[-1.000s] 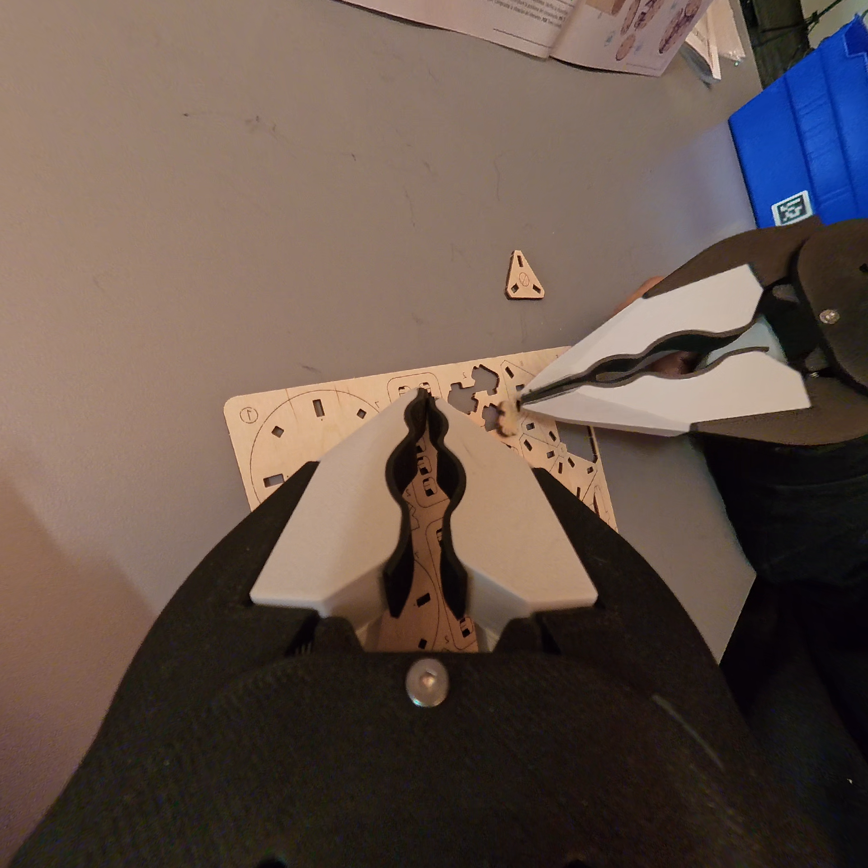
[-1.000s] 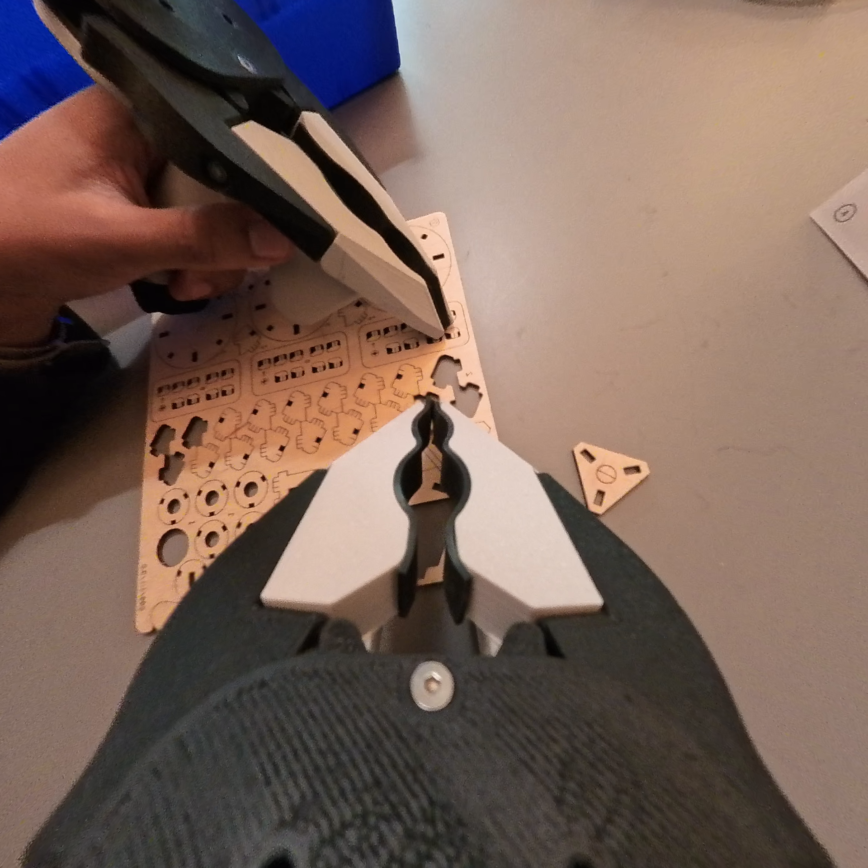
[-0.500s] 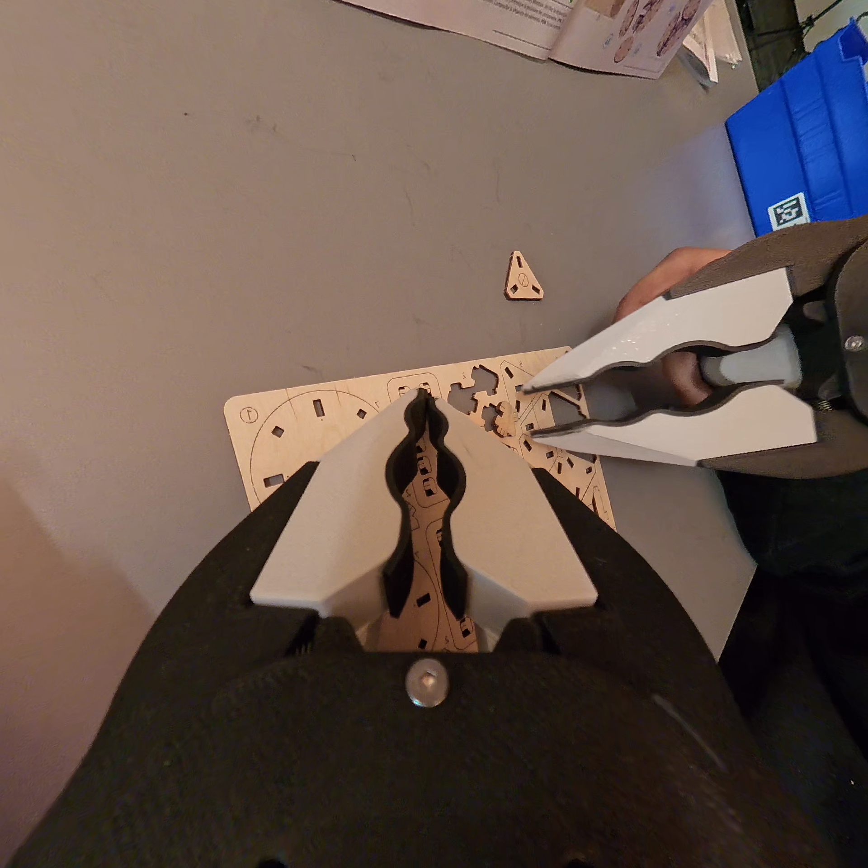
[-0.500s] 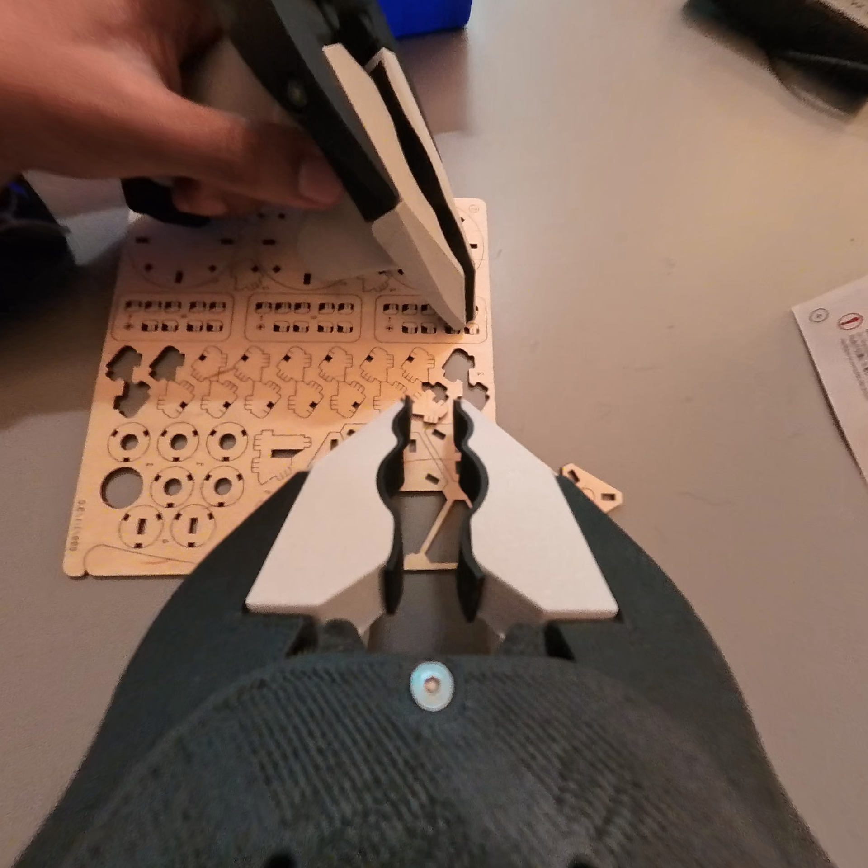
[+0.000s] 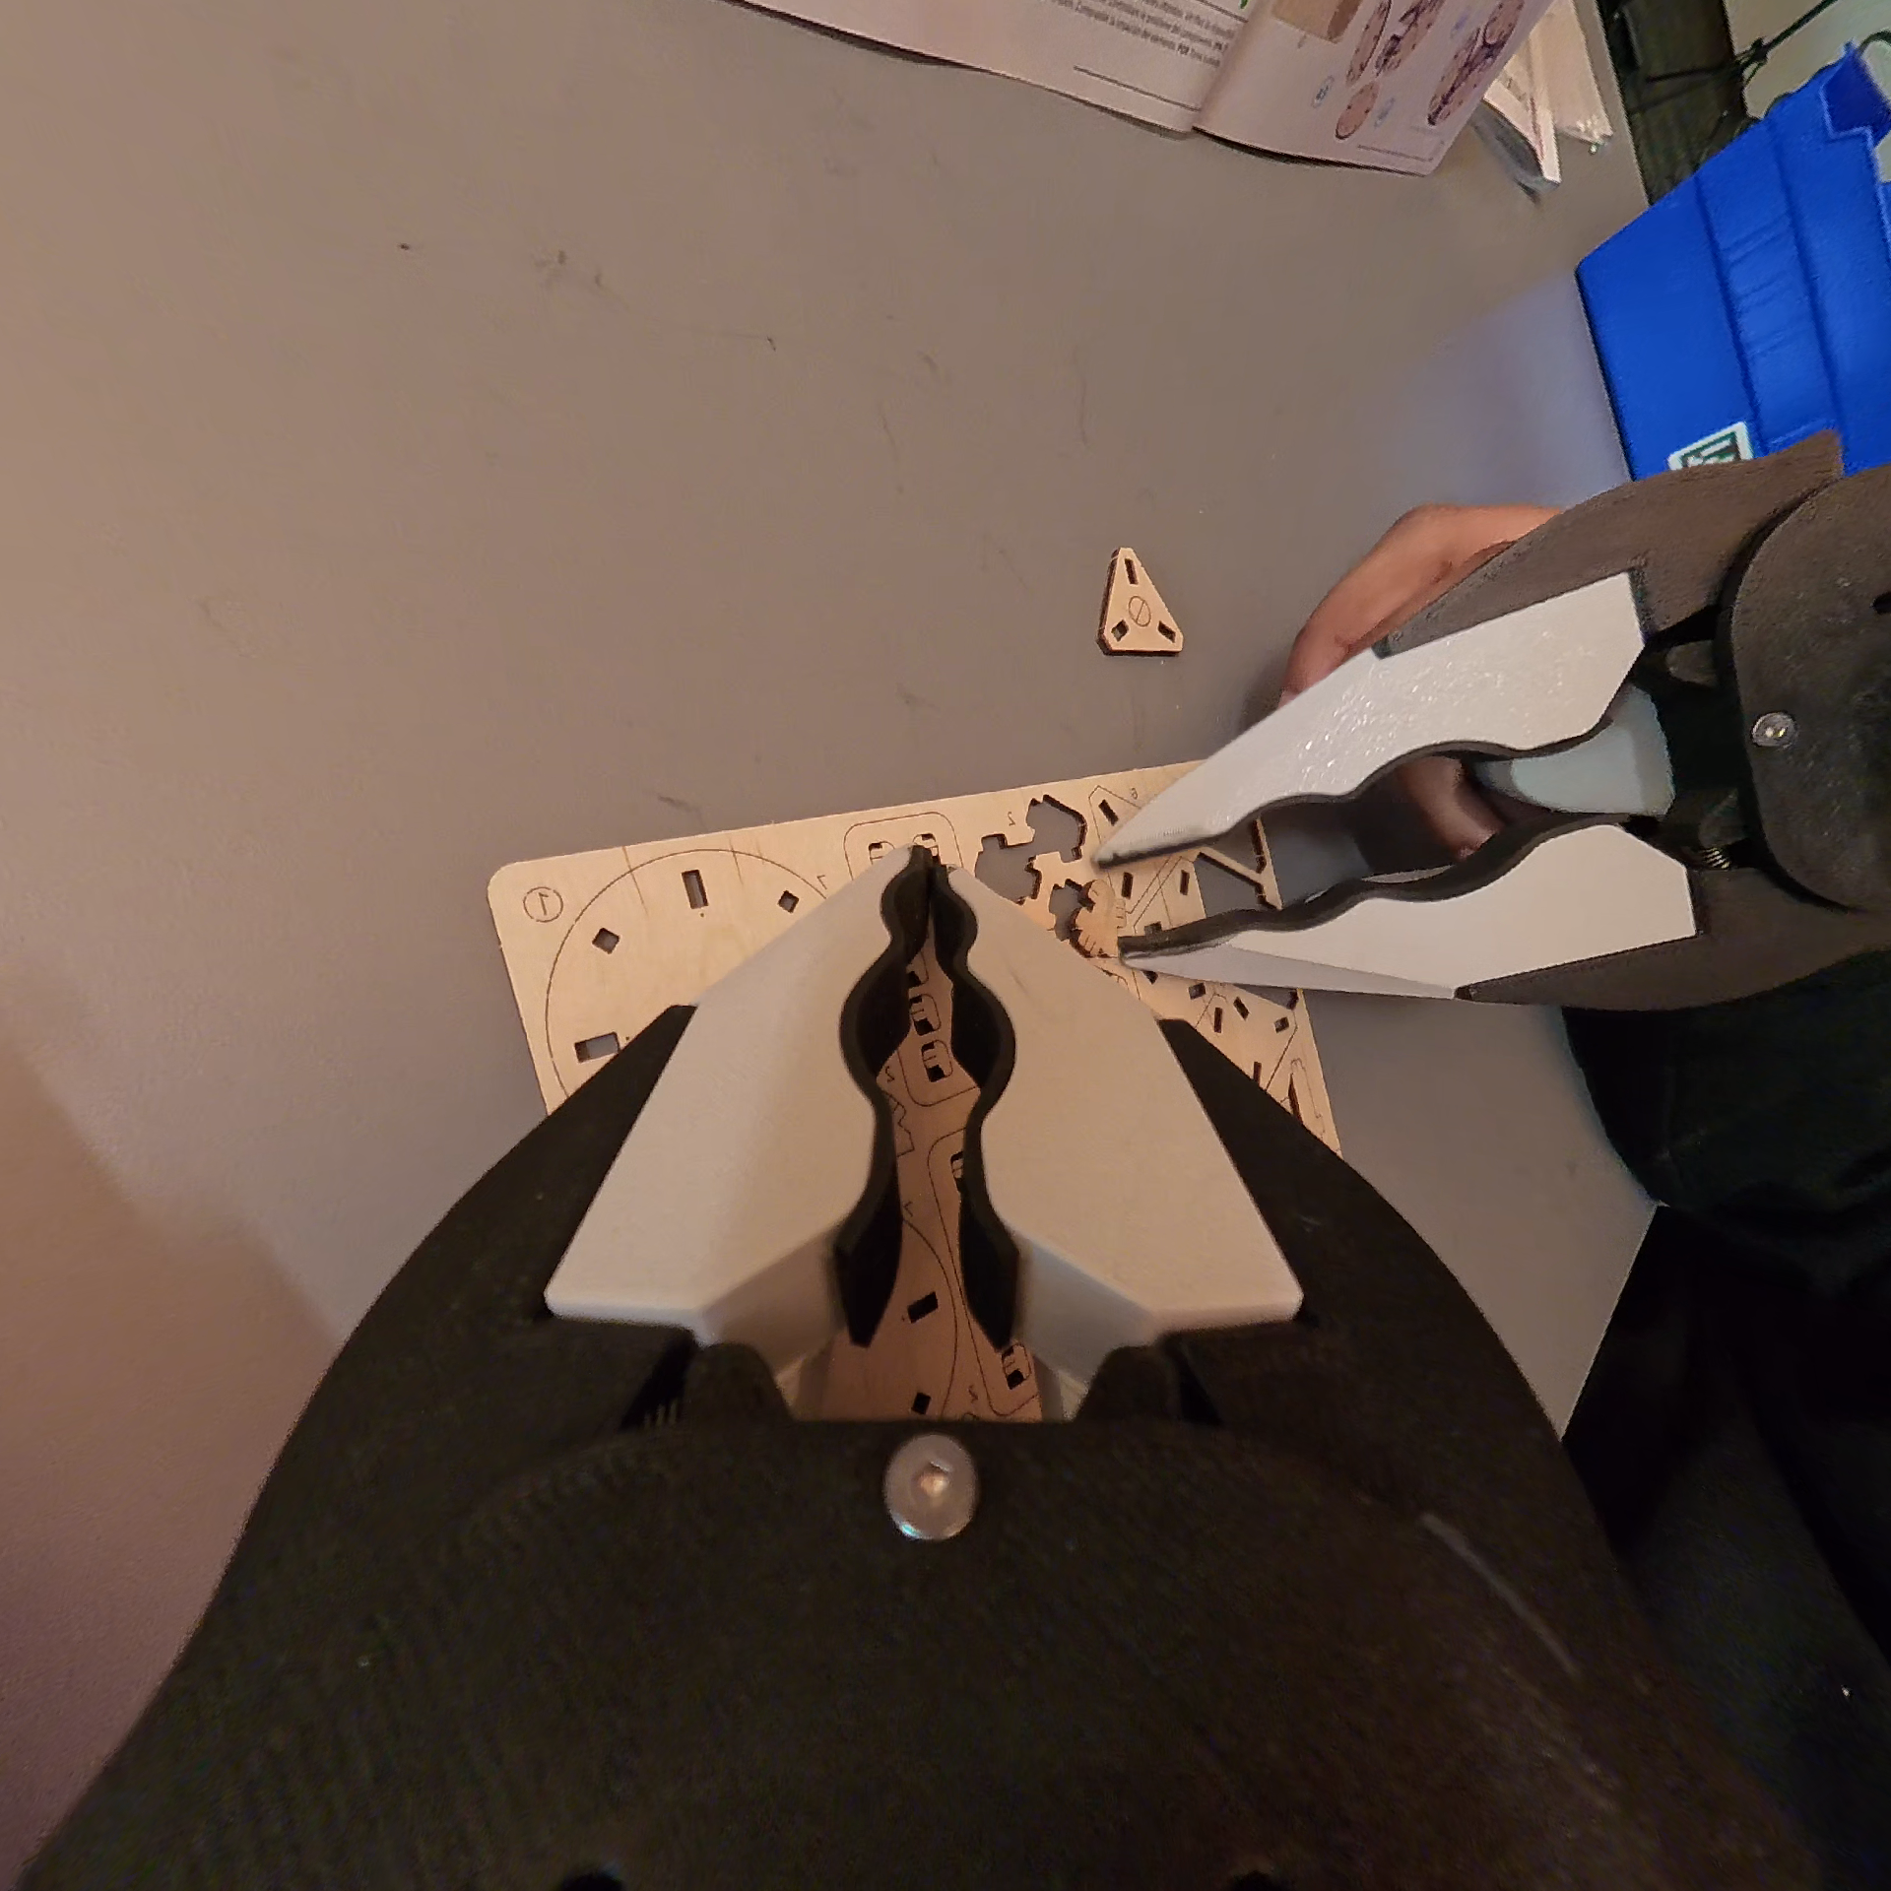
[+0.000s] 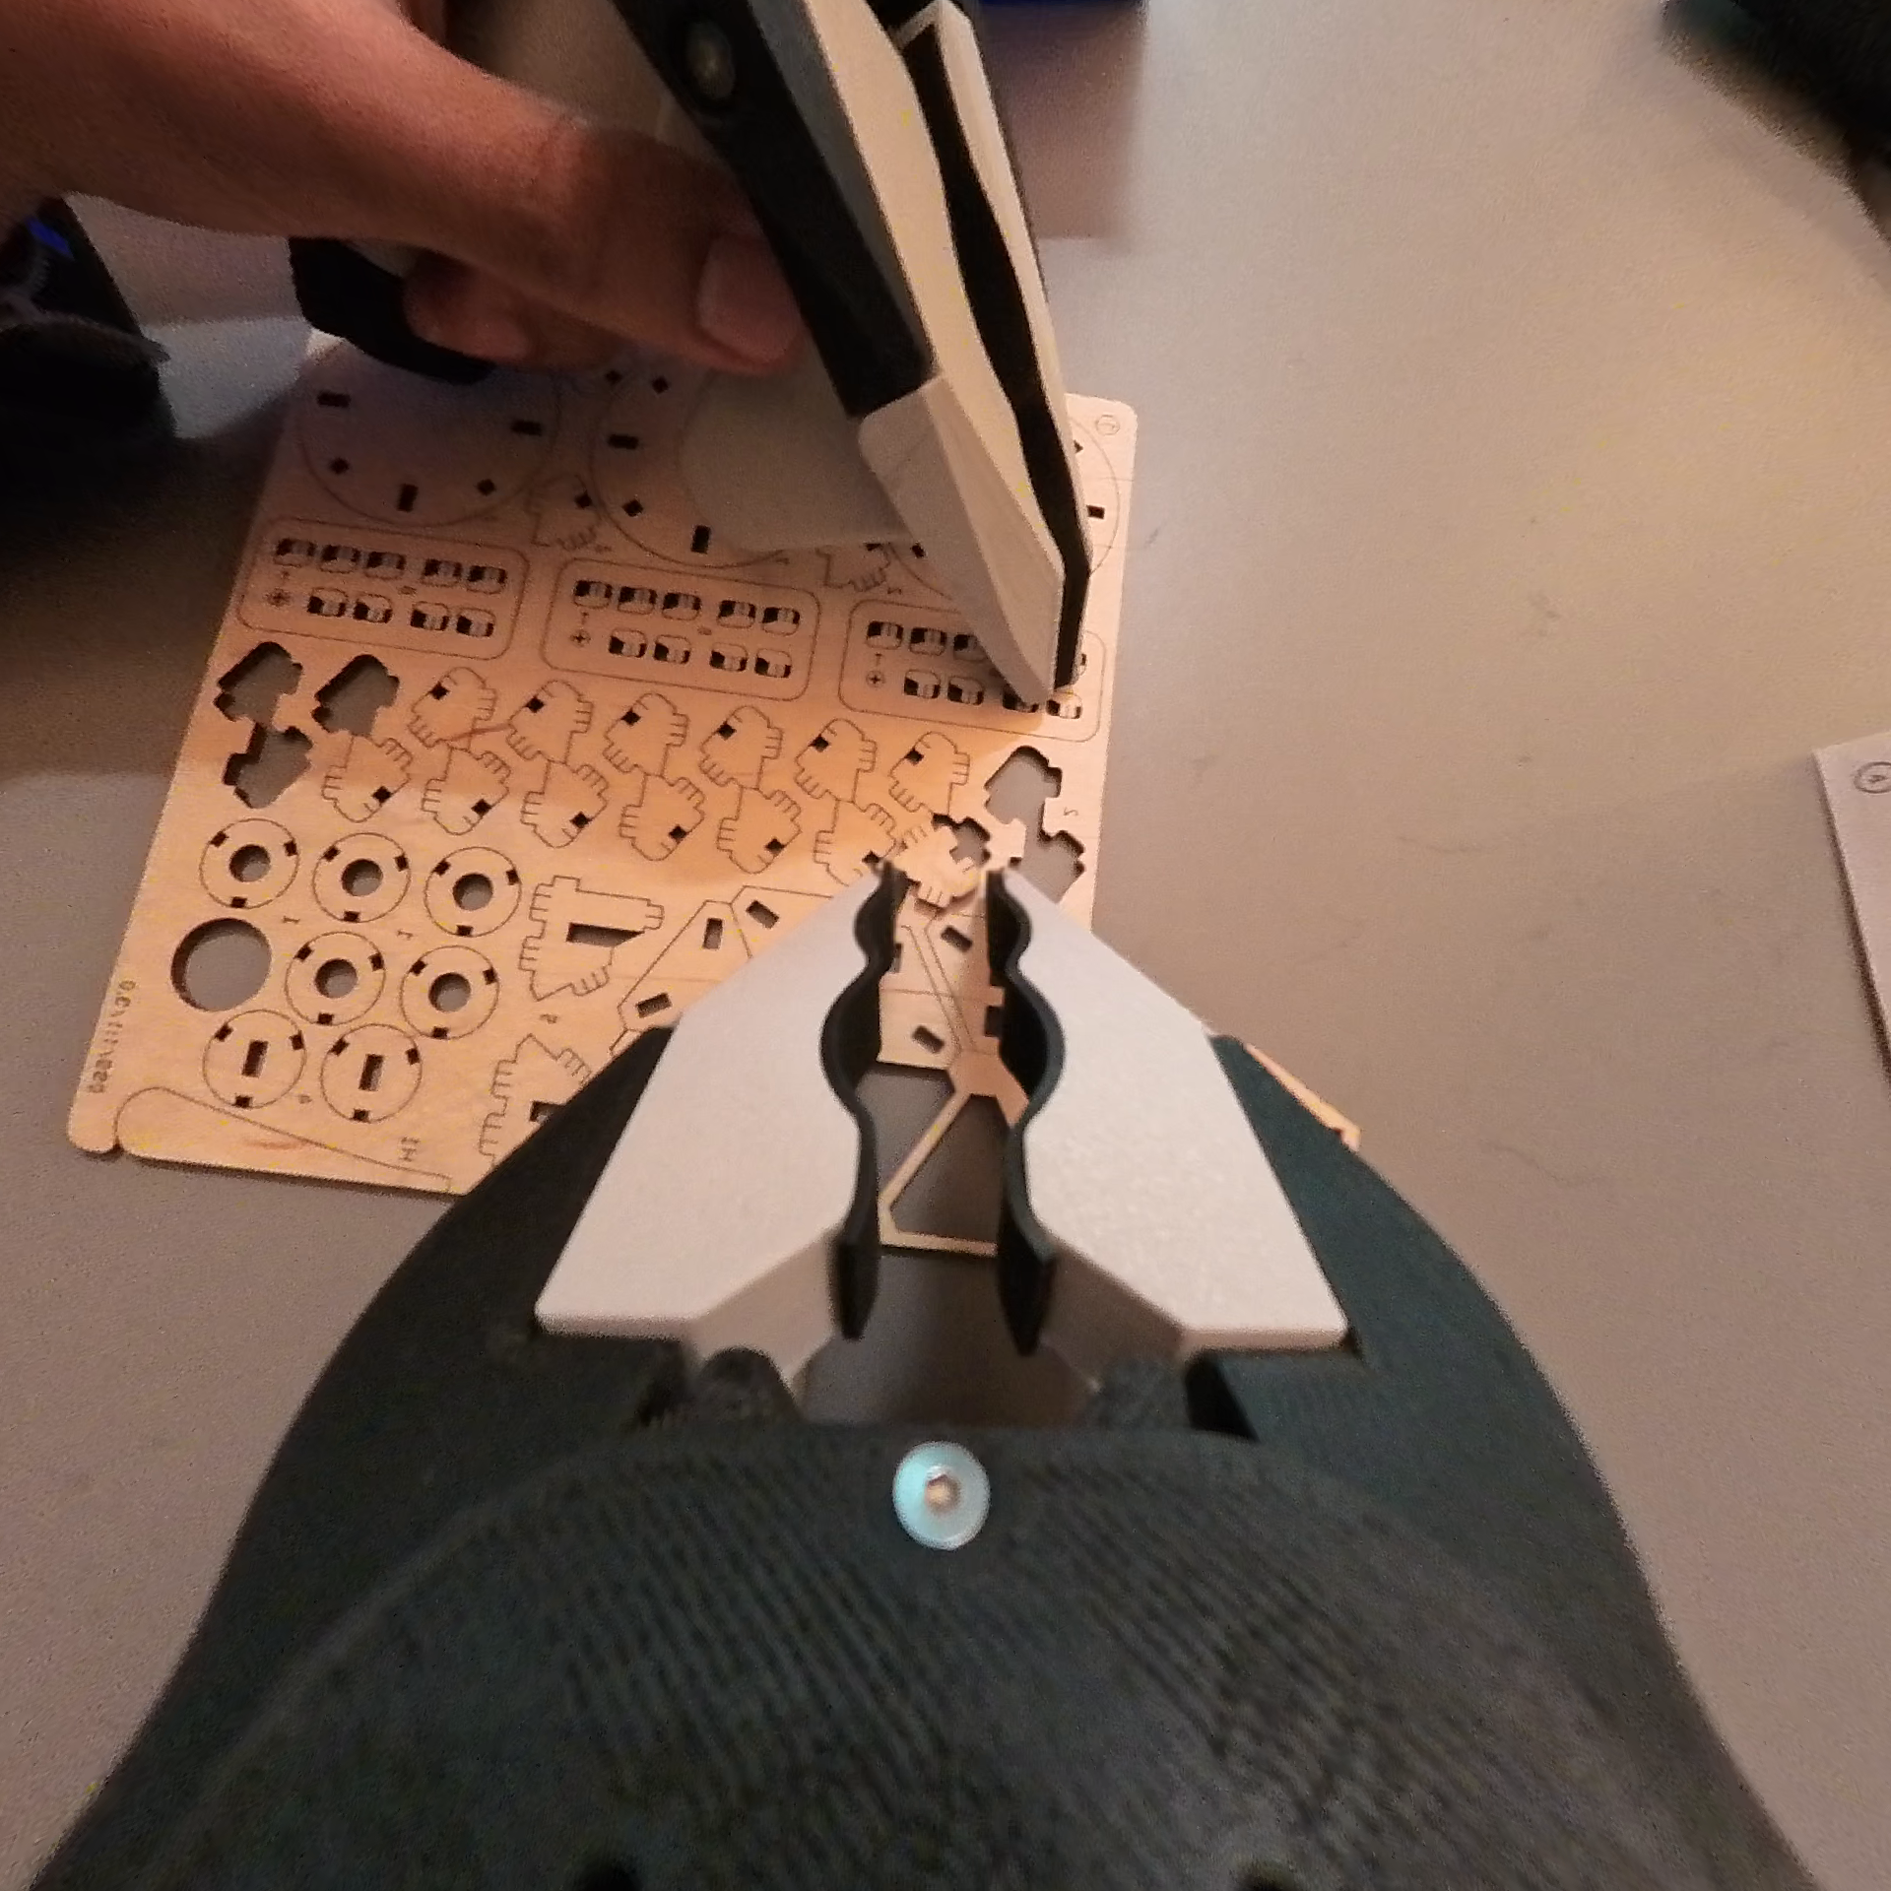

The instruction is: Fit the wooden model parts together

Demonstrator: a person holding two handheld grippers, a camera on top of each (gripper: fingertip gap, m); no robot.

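Note:
A thin wooden sheet of laser-cut parts [image 5: 655, 921] lies flat on the grey table; it also shows in the right wrist view [image 6: 614, 819]. My left gripper [image 5: 926, 865] is shut with nothing in it, and its tips rest on the sheet's far right part [image 6: 1054, 670]. My right gripper [image 6: 936, 880] is open just above the sheet. A small toothed wooden piece [image 6: 936, 870] lies loose and askew over its cut-out between the open tips. In the left wrist view the piece [image 5: 1100, 916] lies beside the lower fingertip [image 5: 1136, 947], and the upper one stands clear of it.
A loose triangular wooden piece [image 5: 1139, 606] lies on the table beyond the sheet. An open booklet [image 5: 1279, 72] lies at the far edge and a blue bin [image 5: 1740, 287] stands to the right. A white paper [image 6: 1857, 849] lies at the right. A hand [image 6: 460, 205] holds the left gripper. Left tips to right tips: about 4 cm. The loose triangular wooden piece [image 5: 1139, 606] lies around 7 cm away from my right fingertips.
My right gripper was shut at the small toothed piece a second ago and has opened; the piece now lies on the sheet between its tips. The left gripper has stayed shut on the sheet.

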